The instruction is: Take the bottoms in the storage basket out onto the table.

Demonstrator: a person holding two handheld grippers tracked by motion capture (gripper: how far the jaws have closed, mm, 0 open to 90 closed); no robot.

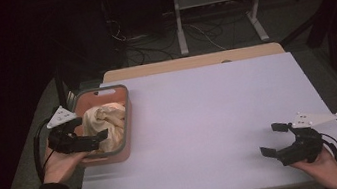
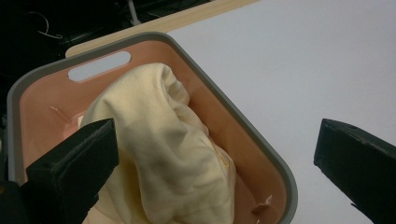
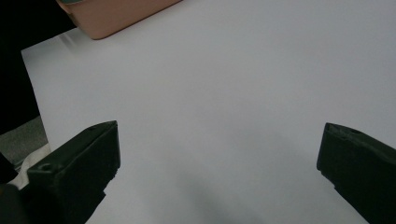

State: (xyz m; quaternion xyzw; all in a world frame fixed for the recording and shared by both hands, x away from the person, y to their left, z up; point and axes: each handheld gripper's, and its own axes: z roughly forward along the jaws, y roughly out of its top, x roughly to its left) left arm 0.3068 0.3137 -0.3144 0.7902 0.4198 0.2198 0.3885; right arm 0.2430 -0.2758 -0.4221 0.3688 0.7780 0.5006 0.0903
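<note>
Both grippers' fingers spread | left gripper (image 1: 88, 129) over cloth (image 2: 163, 149) in basket (image 2: 261, 140) | right gripper (image 1: 277, 140) over table (image 3: 224, 93)

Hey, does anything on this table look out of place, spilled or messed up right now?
Nothing looks spilled or damaged. The cream cloth sits bunched up inside the pink basket, heaped rather than folded. The left gripper is open over the basket; the right gripper is open over bare table.

Dim pictures; dark surroundings, soft grainy blur.
</note>
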